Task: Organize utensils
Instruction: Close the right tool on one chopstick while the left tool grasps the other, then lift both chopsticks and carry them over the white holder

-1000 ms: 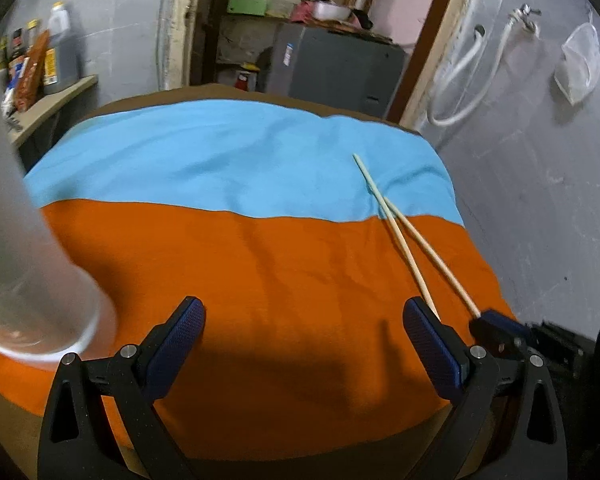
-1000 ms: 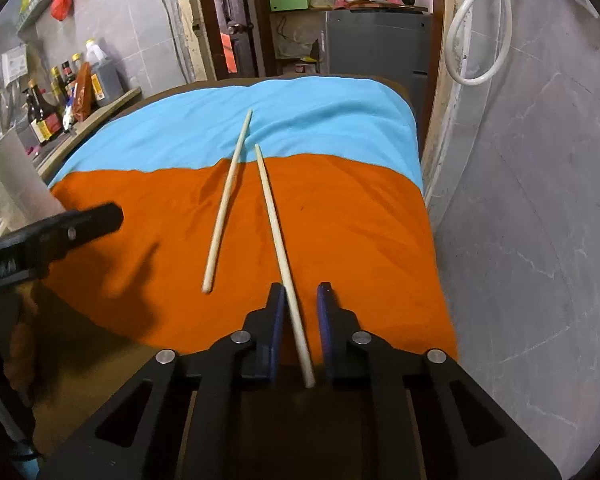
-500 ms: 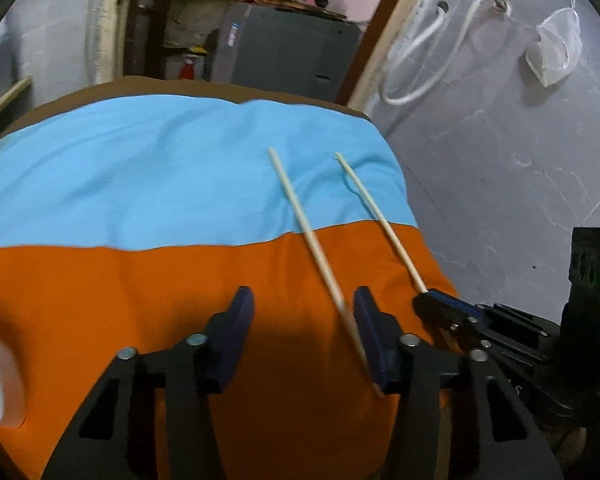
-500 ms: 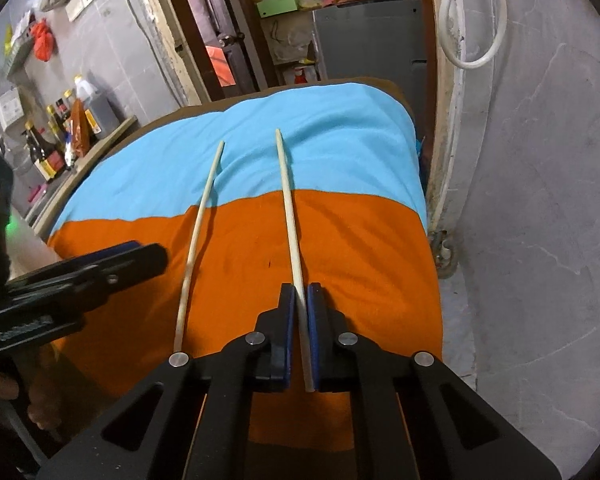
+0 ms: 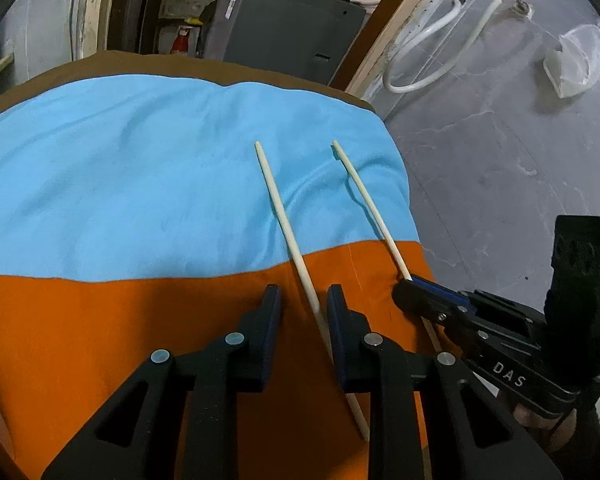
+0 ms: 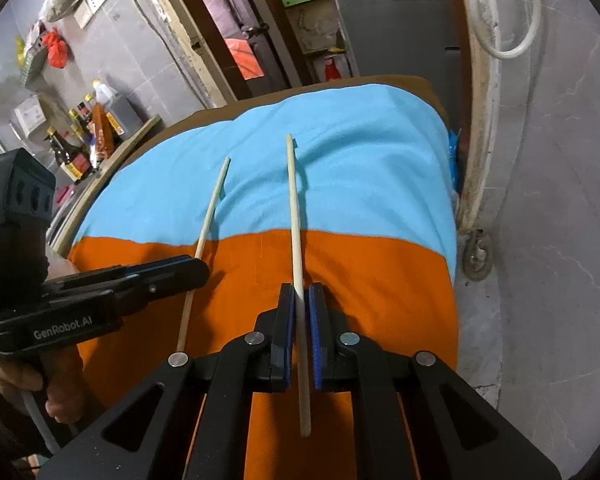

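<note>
Two pale wooden chopsticks lie side by side on a table under a blue and orange cloth. The left chopstick runs between the fingers of my left gripper, whose jaws are closing. It rests against the right finger, and a gap remains on the left side. My right gripper is shut on the right chopstick, whose far end hangs just above the cloth and casts a shadow. Each gripper shows in the other's view: the right gripper and the left gripper with the left chopstick.
Sauce bottles stand on a ledge at the far left. A grey cabinet and a white hose lie beyond the table. The cloth's right edge drops to a tiled floor. A hand holds the left gripper.
My left gripper swung right, away from a frosted glass, onto the left chopstick, and its jaws narrowed around it. My right gripper shut on the right chopstick and drew it away from the other.
</note>
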Tool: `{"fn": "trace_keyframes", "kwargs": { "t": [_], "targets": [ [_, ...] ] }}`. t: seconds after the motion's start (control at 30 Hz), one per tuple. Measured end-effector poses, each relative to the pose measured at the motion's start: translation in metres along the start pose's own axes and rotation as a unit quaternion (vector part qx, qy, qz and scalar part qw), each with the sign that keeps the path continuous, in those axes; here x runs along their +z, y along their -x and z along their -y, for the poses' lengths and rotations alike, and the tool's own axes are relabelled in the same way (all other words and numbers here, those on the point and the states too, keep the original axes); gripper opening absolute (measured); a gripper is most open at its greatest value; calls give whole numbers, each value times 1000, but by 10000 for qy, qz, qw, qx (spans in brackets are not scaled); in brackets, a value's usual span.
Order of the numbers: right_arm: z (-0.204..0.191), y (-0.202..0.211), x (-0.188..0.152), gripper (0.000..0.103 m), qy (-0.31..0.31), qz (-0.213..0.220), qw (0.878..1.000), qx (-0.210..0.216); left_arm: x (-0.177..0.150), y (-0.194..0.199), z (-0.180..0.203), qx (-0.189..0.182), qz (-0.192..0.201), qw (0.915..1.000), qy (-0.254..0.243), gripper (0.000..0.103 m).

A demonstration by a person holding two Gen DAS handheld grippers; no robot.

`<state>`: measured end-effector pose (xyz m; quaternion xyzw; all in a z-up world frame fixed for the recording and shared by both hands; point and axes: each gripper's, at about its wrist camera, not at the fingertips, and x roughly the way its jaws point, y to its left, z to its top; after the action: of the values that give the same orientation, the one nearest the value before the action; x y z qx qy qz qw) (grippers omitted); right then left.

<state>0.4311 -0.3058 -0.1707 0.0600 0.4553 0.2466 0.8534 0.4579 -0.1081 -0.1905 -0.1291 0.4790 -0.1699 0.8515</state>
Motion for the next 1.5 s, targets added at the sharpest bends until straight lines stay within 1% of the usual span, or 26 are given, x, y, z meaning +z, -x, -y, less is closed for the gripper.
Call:
{"fn": "trace_keyframes", "kwargs": {
  "t": [0.13, 0.4, 0.57, 0.63, 0.67, 0.73, 0.87, 1.0, 1.07, 1.17, 1.27, 1.33, 1.43, 1.5],
  "targets": [
    [4, -9, 13, 6, 80, -102, 9999, 105, 4, -1, -3, -57, -20, 9999, 138, 20],
    [8, -28, 40, 7, 234, -239, 9993, 184, 17, -4, -4, -2, -120, 9997, 231, 20],
    [12, -36, 50, 7, 58, -350, 9989, 308, 22, -4, -8, -62, -226, 9988, 434, 20],
    [13, -36, 51, 5, -40, -372, 9989, 300, 22, -4, -8, -24, -249, 9988, 426, 14],
    [13, -36, 51, 4, -56, -363, 9990, 272, 22, -4, -7, 113, -247, 9990, 362, 8],
    [13, -35, 48, 3, -115, -291, 9992, 237, 19, -2, -8, 114, -207, 9991, 338, 7],
    [9, -29, 42, 2, -165, -92, 9996, 198, 13, 3, -15, -34, -99, 9982, 591, 5],
    [4, -14, 30, 2, -242, 259, 9989, 318, -3, 22, -14, -8, 230, 9981, 571, 2],
    [-4, -6, 25, 2, -229, 470, 9980, 354, -14, 37, -9, 59, 516, 9979, 384, 2],
    [-17, 11, 15, 2, -100, 829, 9958, 366, -32, 67, 4, 38, 1100, 9939, 6, 2],
    [-34, 29, 7, 2, 111, 1283, 9909, 389, -49, 97, 13, 115, 1548, 9875, -252, 2],
    [-46, 42, 3, 2, 208, 1632, 9853, 460, -55, 112, 16, 90, 1800, 9832, -282, 2],
    [-64, 60, 2, 2, 296, 2072, 9763, 551, -61, 141, 17, 62, 2251, 9740, -236, 2],
    [-77, 70, 4, 2, 322, 2313, 9704, 622, -63, 164, 14, 99, 2569, 9660, -254, 2]
  ]
}}
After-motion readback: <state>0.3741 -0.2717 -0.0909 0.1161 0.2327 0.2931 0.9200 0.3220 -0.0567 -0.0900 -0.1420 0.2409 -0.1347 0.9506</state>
